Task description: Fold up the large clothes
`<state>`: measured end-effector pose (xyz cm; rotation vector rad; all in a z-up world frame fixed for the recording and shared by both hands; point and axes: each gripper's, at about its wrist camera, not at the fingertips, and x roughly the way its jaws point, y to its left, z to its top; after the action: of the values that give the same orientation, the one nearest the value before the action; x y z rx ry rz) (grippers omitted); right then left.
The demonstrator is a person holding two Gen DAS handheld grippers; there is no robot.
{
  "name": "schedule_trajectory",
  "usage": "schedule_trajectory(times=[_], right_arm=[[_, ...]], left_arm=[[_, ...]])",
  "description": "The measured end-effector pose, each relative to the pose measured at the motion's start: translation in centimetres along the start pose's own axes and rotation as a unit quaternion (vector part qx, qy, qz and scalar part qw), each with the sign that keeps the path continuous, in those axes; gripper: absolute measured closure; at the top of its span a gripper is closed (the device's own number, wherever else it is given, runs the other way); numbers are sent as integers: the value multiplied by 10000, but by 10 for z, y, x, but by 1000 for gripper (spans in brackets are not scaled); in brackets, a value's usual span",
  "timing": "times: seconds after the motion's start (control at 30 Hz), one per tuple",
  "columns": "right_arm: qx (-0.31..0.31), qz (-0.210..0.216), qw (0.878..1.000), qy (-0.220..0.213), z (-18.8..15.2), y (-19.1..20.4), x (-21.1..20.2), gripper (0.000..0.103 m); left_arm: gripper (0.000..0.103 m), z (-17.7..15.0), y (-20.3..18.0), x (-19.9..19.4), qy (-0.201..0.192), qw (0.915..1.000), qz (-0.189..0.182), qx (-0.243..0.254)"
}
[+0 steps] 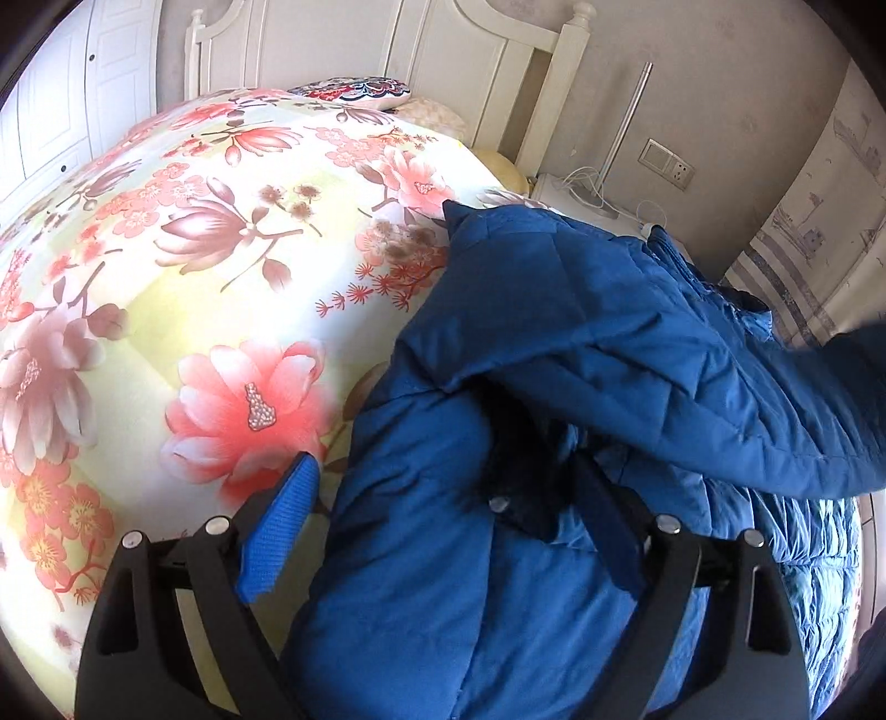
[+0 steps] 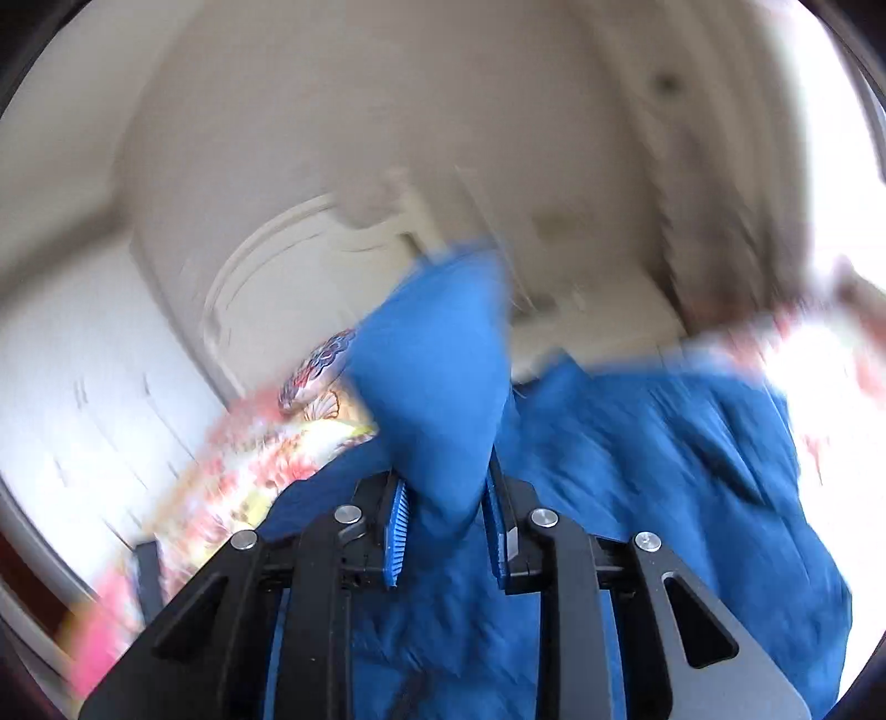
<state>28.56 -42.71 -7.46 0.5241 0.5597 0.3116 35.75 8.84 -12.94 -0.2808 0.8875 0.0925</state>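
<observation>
Right gripper [image 2: 443, 531]: lower centre of its view, jaws clamped on a pinched fold of the blue jacket [image 2: 637, 454], which stands up between the pads toward the middle of the frame. View heavily blurred.

Left gripper [image 1: 443, 531]: bottom of its view, jaws wide apart; one blue pad [image 1: 279, 531] shows at lower left, the other finger is half buried in the jacket [image 1: 581, 310]. Padded fabric bulges between the jaws, and no pinch is visible.

Jacket: lower right of the left view, lying on the bed [image 1: 194, 266], one padded flap lapped over the body.

Step in hand, as judged: carrying a gripped edge across for a fold. Best done by keeping the pinch firm, lifting the bulky padding clear, and steadying the body of the jacket with the open gripper.

Far: cushion [image 1: 354, 88] at top centre, headboard [image 1: 387, 50], bedside stand with cable [image 1: 576, 191] at upper right.

Containers: none in view.
</observation>
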Motion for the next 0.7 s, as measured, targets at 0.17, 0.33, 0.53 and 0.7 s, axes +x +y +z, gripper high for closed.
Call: schedule_trajectory(times=[0.17,0.33,0.53,0.7], right_arm=[[1144,2,9904,778,-36,-71,25,72],[702,-28,9963,485,-34,-57,17,43],[742,-49,9969,268,-36,-62,11,81],[414,-406,9981,-221,-34,-46,-14,84]], left_arm=[[12,0,-2,0,-11,10000,46,25],[11,1,0,0,-13,10000,36,-14],[10,1,0,-1,-11,10000,53,-12],[8,0,-6,-3,-50,9997,203,100]])
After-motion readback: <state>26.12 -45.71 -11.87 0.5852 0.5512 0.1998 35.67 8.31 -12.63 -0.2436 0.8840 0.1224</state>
